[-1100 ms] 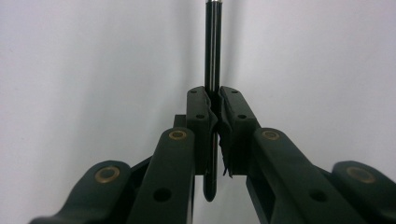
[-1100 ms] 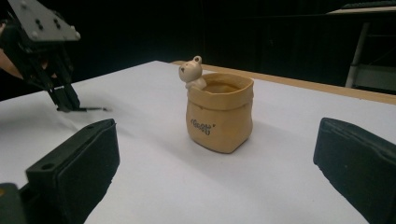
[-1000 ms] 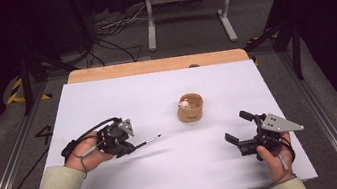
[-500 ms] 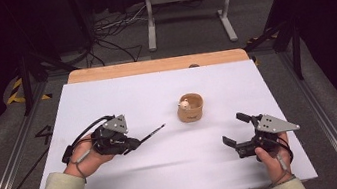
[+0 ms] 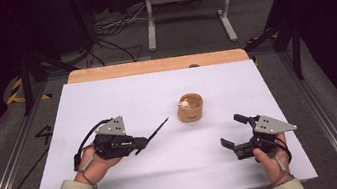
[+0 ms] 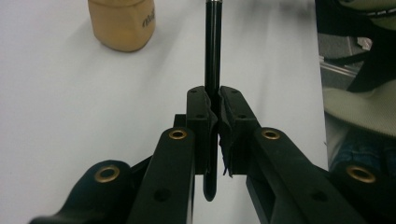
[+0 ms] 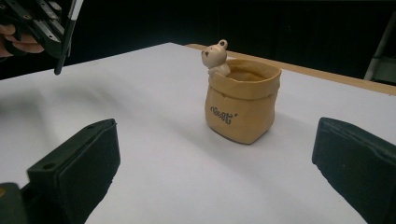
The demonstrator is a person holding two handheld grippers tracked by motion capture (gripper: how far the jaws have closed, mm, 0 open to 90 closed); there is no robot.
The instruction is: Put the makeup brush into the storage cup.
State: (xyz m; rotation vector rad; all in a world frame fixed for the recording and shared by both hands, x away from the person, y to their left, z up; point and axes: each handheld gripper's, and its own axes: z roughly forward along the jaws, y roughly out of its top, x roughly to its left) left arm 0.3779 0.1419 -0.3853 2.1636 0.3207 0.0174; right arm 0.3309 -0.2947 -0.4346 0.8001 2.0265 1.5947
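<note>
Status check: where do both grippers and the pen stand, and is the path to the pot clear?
Left gripper shut on black pen, tip toward tan bear pot. Right gripper open, holding nothing, facing pot. Table bare between pen and pot.

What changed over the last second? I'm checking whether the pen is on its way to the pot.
The left gripper, shut on the black pen, lifted and swung the pen's tip toward the tan pot. The right gripper stayed open in place; the pot did not move.
</note>
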